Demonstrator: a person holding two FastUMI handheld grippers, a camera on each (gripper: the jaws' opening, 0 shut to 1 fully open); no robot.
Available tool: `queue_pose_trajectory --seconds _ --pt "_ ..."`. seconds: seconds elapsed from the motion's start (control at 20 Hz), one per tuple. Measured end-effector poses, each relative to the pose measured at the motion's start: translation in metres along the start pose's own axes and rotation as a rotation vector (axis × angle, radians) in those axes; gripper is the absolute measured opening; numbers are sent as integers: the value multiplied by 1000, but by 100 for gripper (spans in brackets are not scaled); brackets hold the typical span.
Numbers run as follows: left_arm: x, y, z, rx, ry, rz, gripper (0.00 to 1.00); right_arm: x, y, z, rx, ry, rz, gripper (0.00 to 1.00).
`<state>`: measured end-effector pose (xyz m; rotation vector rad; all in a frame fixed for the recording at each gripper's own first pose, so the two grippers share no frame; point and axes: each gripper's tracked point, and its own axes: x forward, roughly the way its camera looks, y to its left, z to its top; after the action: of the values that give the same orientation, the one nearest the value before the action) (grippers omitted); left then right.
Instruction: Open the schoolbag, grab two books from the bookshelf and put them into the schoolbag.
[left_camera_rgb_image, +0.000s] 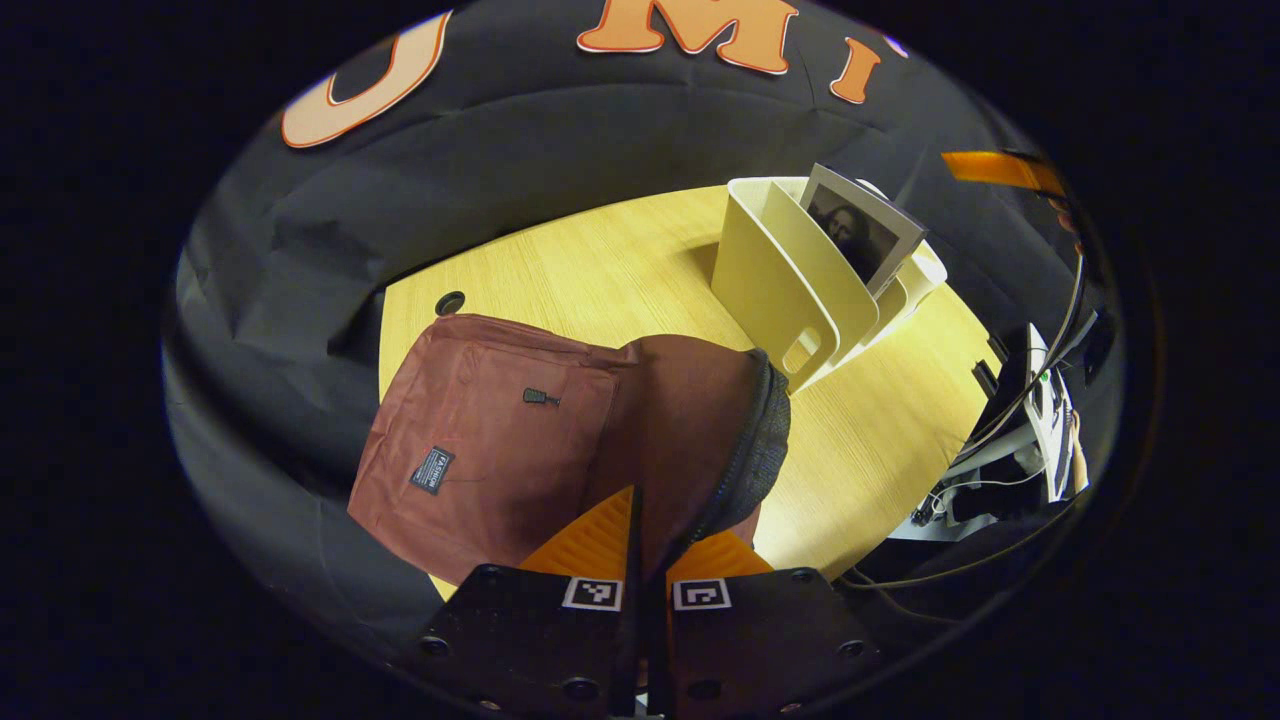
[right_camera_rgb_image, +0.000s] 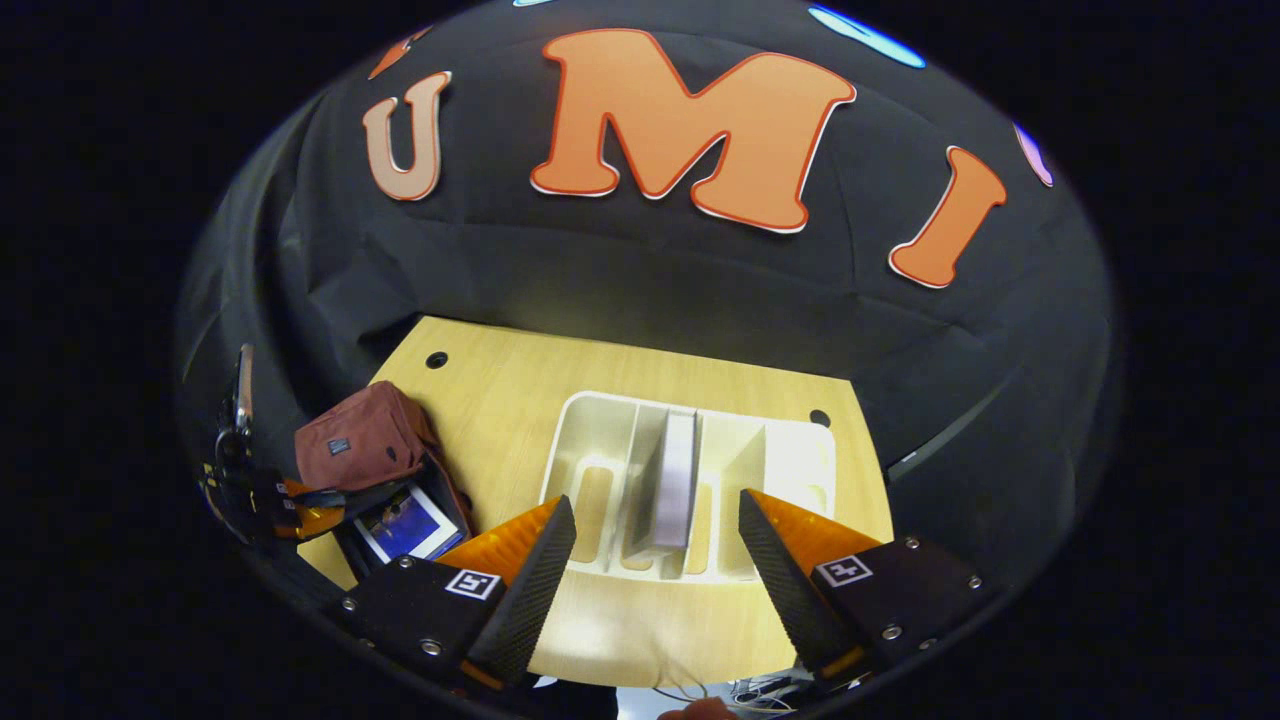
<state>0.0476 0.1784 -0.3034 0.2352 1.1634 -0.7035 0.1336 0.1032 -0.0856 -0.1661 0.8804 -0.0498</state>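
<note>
Left gripper (left_camera_rgb_image: 646, 560): fingers pinched on the flap edge of the soft maroon fabric schoolbag (left_camera_rgb_image: 520, 430), table's left; floppy, I'd keep hold. Right gripper (right_camera_rgb_image: 655, 560): fingers wide, over the cream plastic bookshelf (right_camera_rgb_image: 800, 450). Thin white book (right_camera_rgb_image: 675, 480) upright in the middle slot; looks light & stiff, I'd pinch the top edge. Right gripper view also shows a blue-cover book (right_camera_rgb_image: 408, 528) inside the bag; left gripper view shows this book's portrait cover.

Both grippers, left (left_camera_rgb_image: 648, 545) and right (right_camera_rgb_image: 655, 560), have black screwed bodies bearing square black-and-white markers.

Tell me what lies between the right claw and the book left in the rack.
Right gripper view: only the rack's near rim separates the open right claw from the book.
</note>
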Motion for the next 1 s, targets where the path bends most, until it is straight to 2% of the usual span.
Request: queue_pose_trajectory --seconds 0.35,0.45,0.65,0.75,0.85,0.9,0.95,1.0 --pt "7 3 -4 -24 19 -24 4 53 0 -4 -4 200 58 99" --pt "10 4 -5 -35 29 -32 4 76 -10 -11 -40 241 7 99" --pt "16 7 -5 -37 47 -44 5 114 -3 -35 -20 353 8 98" --pt "19 7 -4 -34 54 -48 5 130 -2 -48 -5 411 9 93" --pt "20 9 -6 -33 58 -53 4 143 -1 -57 15 460 4 84" --pt "21 10 -5 -36 60 -55 5 149 -1 -58 21 475 -2 66" --pt "22 10 -5 -39 62 -58 4 155 -1 -62 21 489 -4 69" --pt "24 11 -6 -41 64 -61 4 156 0 -61 28 499 -2 65"
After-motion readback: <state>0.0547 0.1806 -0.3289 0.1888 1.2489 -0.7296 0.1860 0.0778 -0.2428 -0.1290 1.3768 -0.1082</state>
